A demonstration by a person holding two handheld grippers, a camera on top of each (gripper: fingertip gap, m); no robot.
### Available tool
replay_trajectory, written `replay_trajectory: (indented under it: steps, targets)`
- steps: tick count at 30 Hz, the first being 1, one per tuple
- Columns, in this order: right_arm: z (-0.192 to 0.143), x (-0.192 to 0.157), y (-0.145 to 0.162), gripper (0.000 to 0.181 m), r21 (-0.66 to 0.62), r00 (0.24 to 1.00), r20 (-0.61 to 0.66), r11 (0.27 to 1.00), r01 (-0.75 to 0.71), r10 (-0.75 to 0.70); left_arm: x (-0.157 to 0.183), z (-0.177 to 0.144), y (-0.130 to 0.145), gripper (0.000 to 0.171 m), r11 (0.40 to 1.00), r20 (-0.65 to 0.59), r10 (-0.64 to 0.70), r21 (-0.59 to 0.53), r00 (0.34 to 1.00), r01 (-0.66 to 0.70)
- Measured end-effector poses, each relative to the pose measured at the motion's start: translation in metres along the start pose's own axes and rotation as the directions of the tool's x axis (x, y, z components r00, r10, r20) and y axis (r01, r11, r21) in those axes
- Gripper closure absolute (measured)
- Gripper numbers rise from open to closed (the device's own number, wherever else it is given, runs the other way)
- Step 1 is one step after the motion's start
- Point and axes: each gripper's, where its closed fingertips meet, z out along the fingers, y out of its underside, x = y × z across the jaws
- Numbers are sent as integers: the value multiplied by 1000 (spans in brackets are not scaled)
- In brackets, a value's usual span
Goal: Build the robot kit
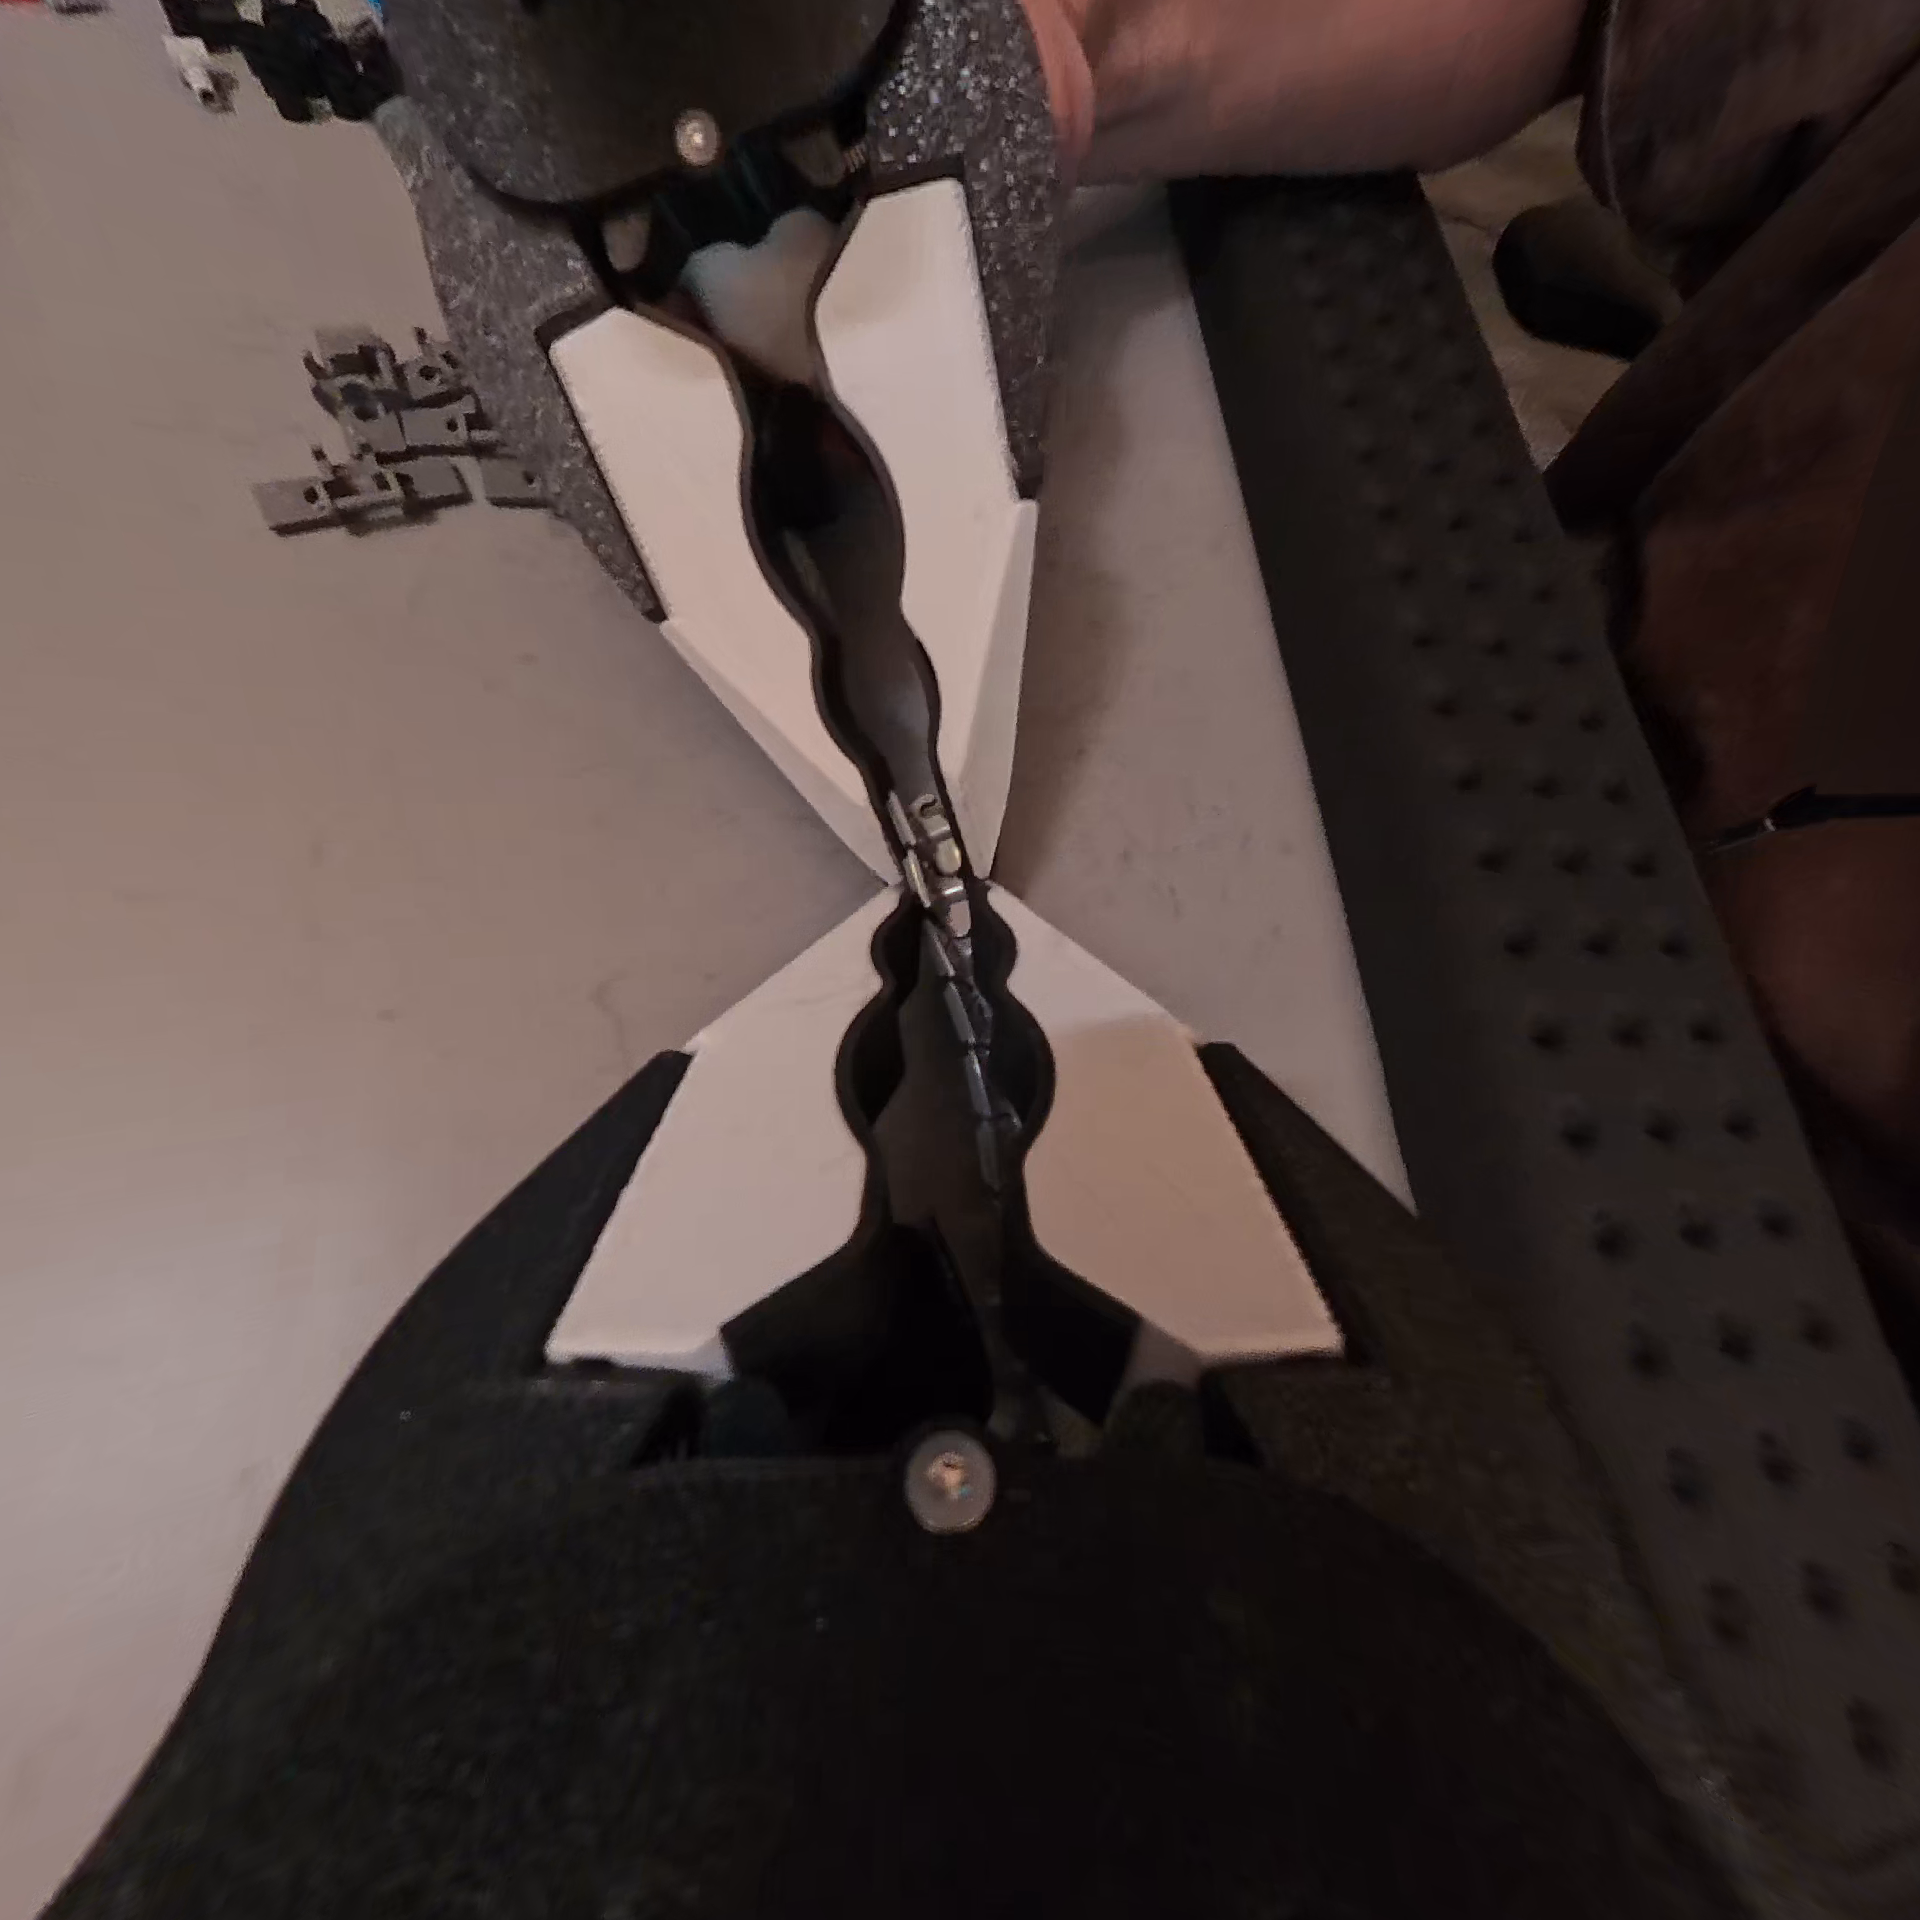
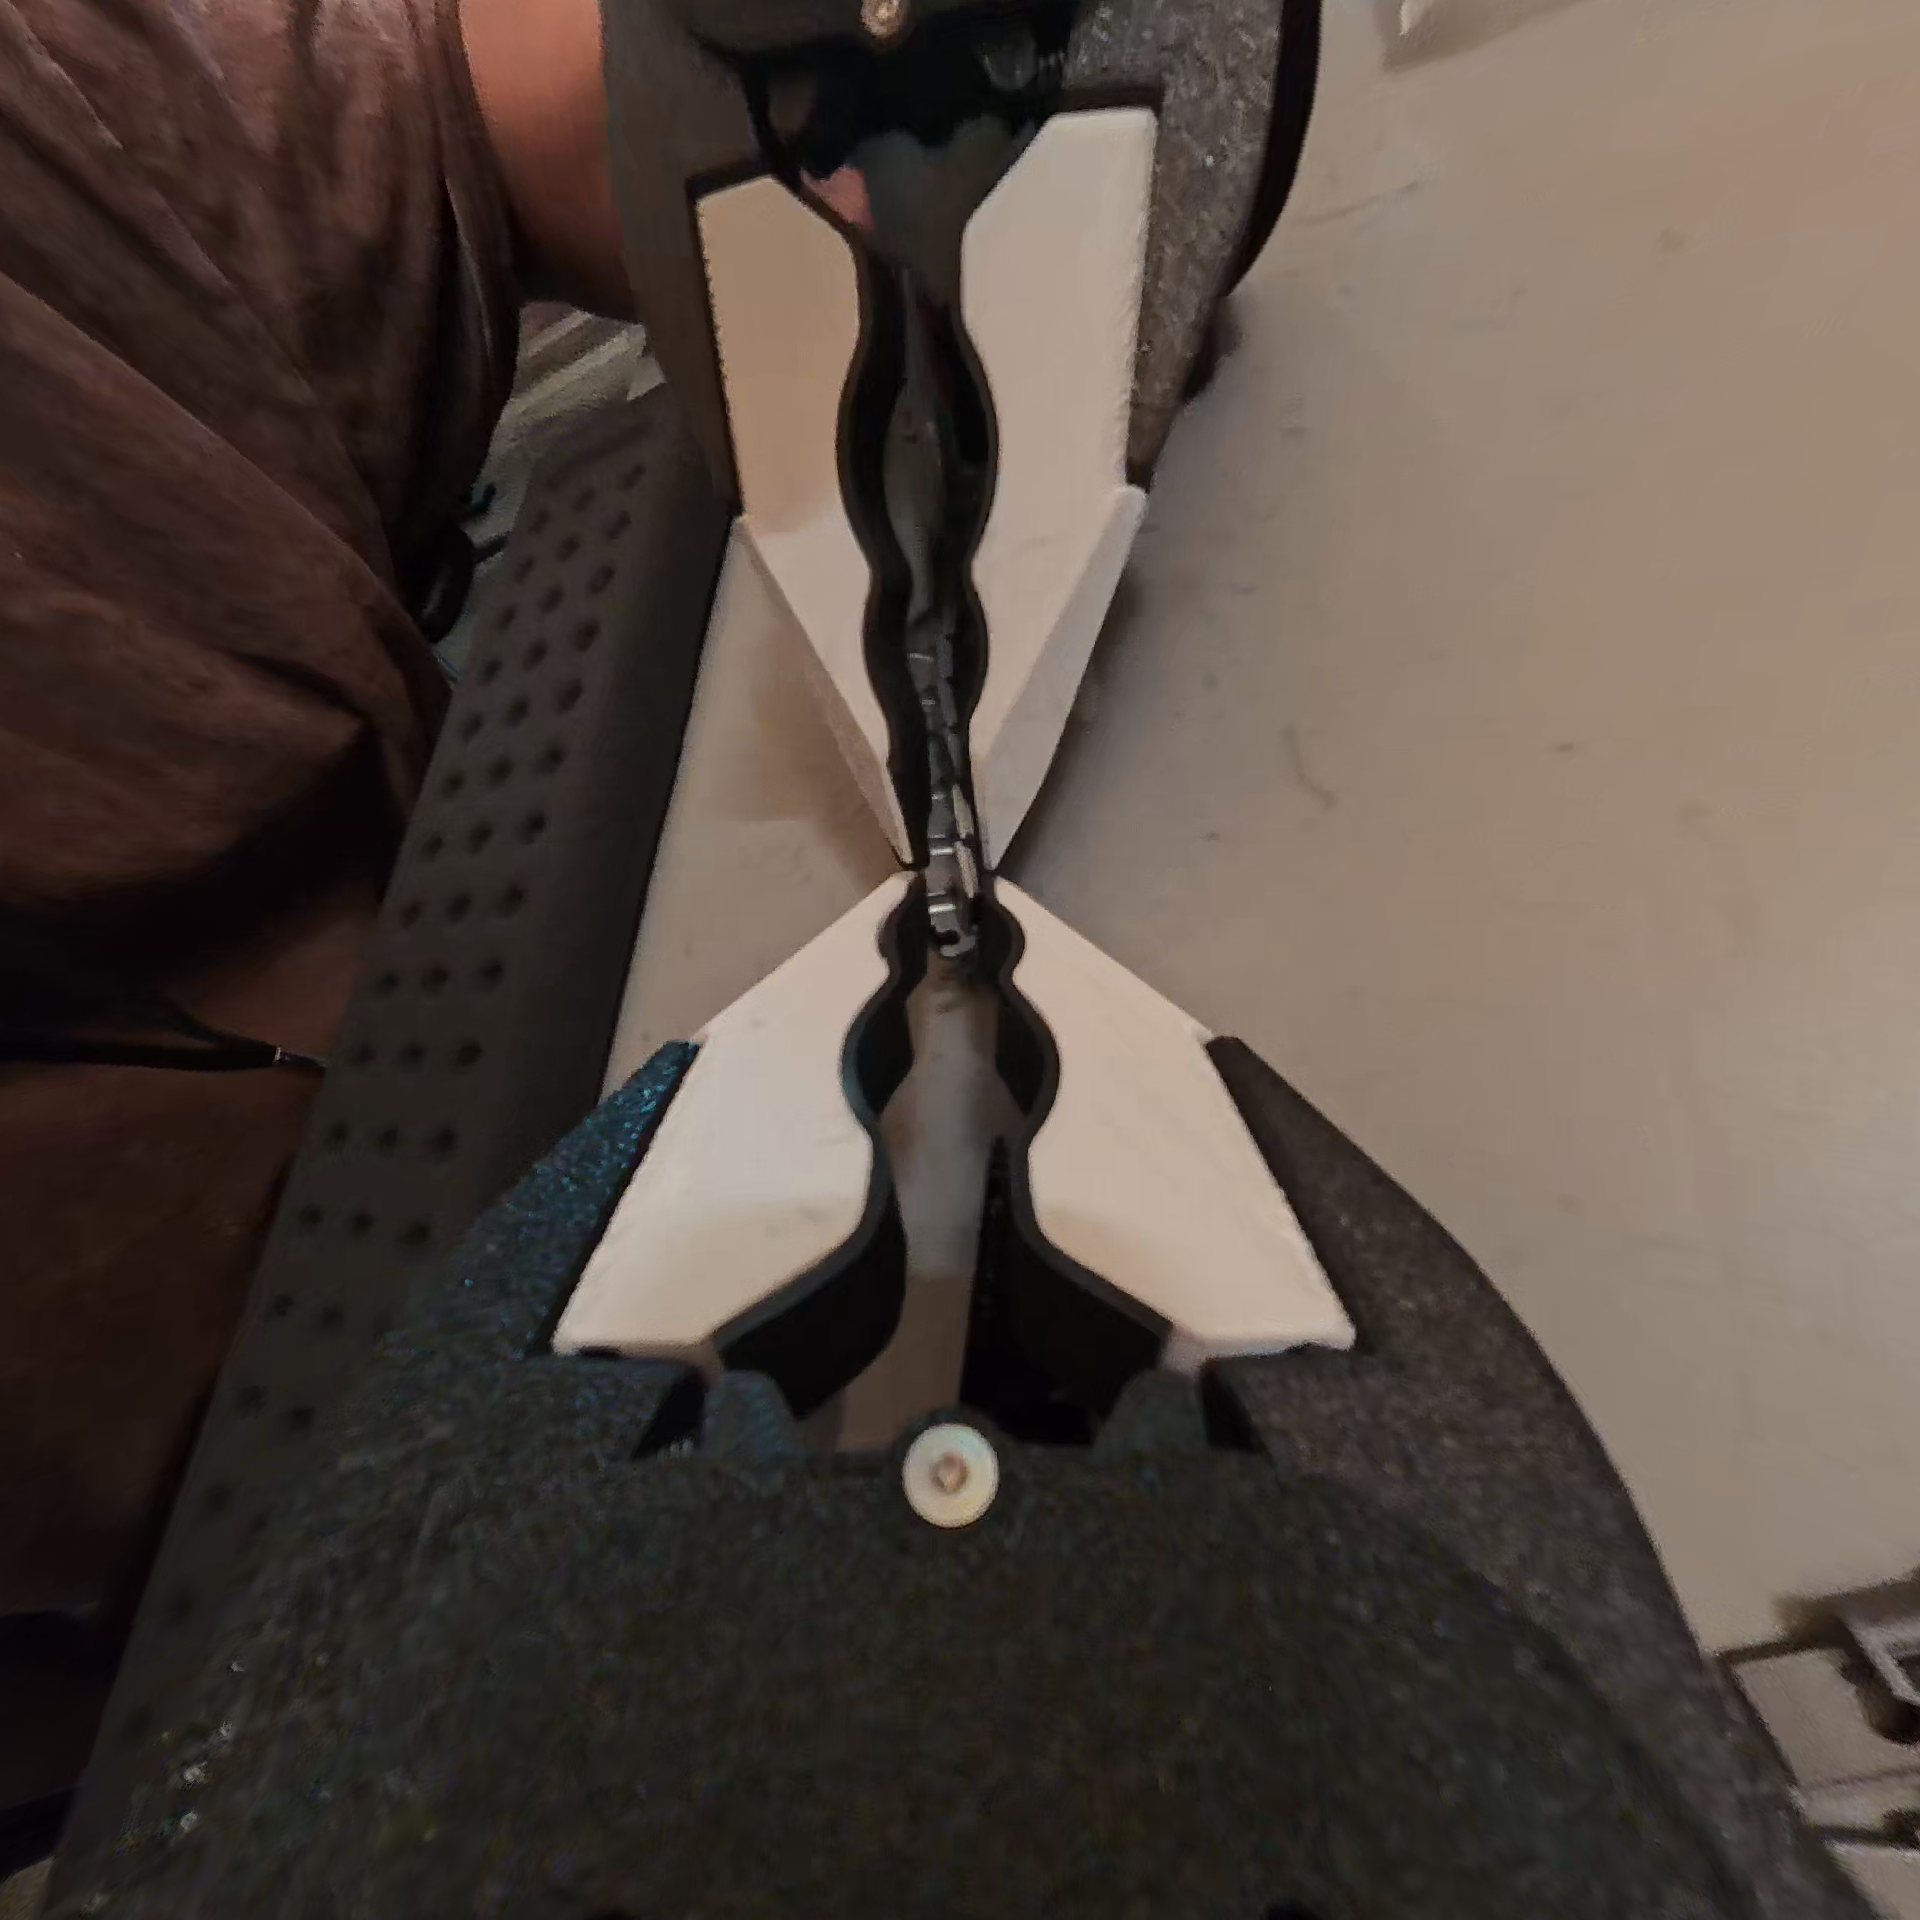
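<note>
Above the pale tabletop (image 1: 260, 935), the left tool (image 1: 940, 914) and the right tool (image 2: 951, 909) meet tip to tip, each with its white fingers (image 1: 769, 1174) drawn together on the same thin metal chain (image 1: 935, 852). In the left wrist view the chain's silver end links sit right at the point where the two tools meet, and its darker links run back between the left tool's fingers toward the screw at their base. In the right wrist view the chain (image 2: 951, 894) passes out of the right tool's tips and on between the fingers of the left tool opposite. A dark perforated strip (image 1: 1507, 935) lies along the tabletop edge just beside the meeting tools, on the side nearest the person, whose brown sleeve (image 2: 208, 520) and hand (image 1: 1247, 94) show beyond it. On the far side of the meeting tools from the strip, well apart from them, a small heap of grey metal brackets (image 1: 384, 436) rests on the tabletop.
</note>
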Motion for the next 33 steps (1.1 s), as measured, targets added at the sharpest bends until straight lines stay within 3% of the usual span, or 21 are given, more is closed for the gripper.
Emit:
replay_trajectory:
  steps: [10,12,23,33]
  targets:
    - [2,-6,6,173,-61,992,107,996,-65,71,6,4,2,162,997,0,69,-24,998,-69]
    - [-1,6,-1,171,-11,999,15,999,-52,52,-6,-2,2,162,1000,14,6,3,1000,-6]
    - [-6,4,4,158,-8,996,10,996,-92,92,-7,0,2,162,999,0,-39,3,999,39]
    - [1,5,9,173,-52,994,-11,993,-107,107,-8,0,3,162,999,3,-54,-1,999,54]
